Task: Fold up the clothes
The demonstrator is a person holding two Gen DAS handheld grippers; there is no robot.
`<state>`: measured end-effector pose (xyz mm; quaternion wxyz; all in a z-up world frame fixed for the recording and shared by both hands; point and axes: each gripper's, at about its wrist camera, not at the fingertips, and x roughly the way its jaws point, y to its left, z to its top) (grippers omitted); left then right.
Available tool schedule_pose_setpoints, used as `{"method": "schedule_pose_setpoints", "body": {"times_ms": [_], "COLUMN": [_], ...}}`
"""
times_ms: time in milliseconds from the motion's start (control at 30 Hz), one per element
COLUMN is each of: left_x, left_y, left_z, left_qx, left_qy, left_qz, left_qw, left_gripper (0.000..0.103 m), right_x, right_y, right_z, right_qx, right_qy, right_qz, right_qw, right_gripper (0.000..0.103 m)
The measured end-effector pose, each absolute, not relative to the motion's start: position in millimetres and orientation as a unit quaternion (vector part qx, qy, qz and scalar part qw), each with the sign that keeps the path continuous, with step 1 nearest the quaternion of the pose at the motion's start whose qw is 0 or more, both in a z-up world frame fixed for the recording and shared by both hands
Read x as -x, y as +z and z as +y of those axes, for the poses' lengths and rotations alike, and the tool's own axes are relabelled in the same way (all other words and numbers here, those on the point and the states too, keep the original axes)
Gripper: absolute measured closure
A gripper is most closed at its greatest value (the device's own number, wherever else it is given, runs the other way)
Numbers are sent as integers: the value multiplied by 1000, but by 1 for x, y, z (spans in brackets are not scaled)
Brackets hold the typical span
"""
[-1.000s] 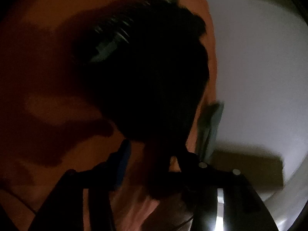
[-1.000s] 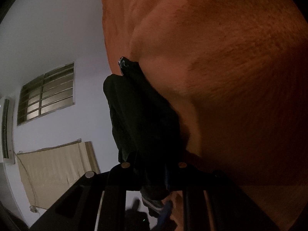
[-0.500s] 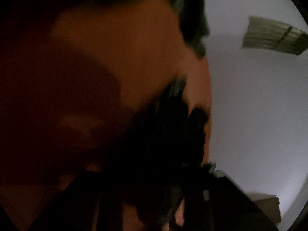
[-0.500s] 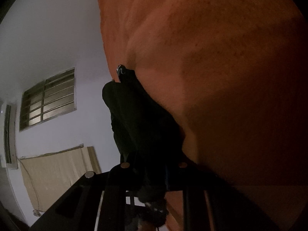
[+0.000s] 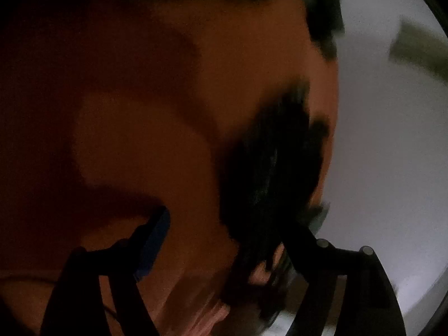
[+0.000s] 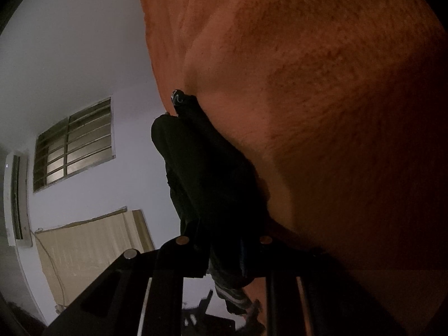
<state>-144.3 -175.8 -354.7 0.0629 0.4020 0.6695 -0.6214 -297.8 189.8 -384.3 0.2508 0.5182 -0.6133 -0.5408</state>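
Note:
A black garment (image 6: pixel 207 173) hangs against an orange fleecy cover (image 6: pixel 322 98). My right gripper (image 6: pixel 224 243) is shut on the garment's lower part, and the cloth bunches between its two fingers. In the blurred left wrist view the same black garment (image 5: pixel 268 168) lies on the orange cover (image 5: pixel 145 145), running down beside the right finger. My left gripper (image 5: pixel 231 219) has its jaws opening wide. Its blue pad (image 5: pixel 156 240) stands clear of the cloth, and the garment's edge sits between the jaws, unpinched.
Left of the cover are a white wall (image 6: pixel 84 42), a barred window (image 6: pixel 72 142), a wall air conditioner (image 6: pixel 16 198) and a beige hanging sheet (image 6: pixel 92 252) with a cord. The left wrist view has the white wall (image 5: pixel 392 154) on its right.
The left gripper's fingers went from closed together to wide apart, and the black garment slid to the right side of its view. The right gripper kept still with its hold.

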Motion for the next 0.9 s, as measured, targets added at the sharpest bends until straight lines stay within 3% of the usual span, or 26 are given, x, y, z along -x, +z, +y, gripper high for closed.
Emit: {"method": "schedule_pose_setpoints", "body": {"times_ms": [200, 400, 467, 500, 533, 667, 900], "left_x": [157, 185, 192, 196, 199, 201, 198], "left_y": [-343, -361, -366, -368, -371, -373, -340], "left_z": [-151, -127, -122, -124, -125, -138, -153], "left_qx": [-357, -390, -387, -385, -383, -373, -358], "left_qy": [-666, -638, -633, -632, -631, -631, -696], "left_qz": [653, 663, 670, 672, 675, 679, 620], "left_qw": [54, 39, 23, 21, 18, 37, 54], "left_gripper": [25, 27, 38, 62, 95, 95, 95], "right_x": [297, 297, 297, 297, 297, 296, 288], "right_y": [-384, -383, -384, -384, -384, -386, -382], "right_z": [189, 188, 188, 189, 189, 189, 185], "right_qx": [-520, -520, -522, -523, -523, -528, -520], "right_qy": [-540, -541, -540, -539, -537, -536, -540], "right_qz": [-612, -612, -612, -612, -612, -608, -613], "right_qw": [251, 250, 250, 251, 252, 257, 251], "right_gripper": [88, 88, 88, 88, 88, 88, 88]}}
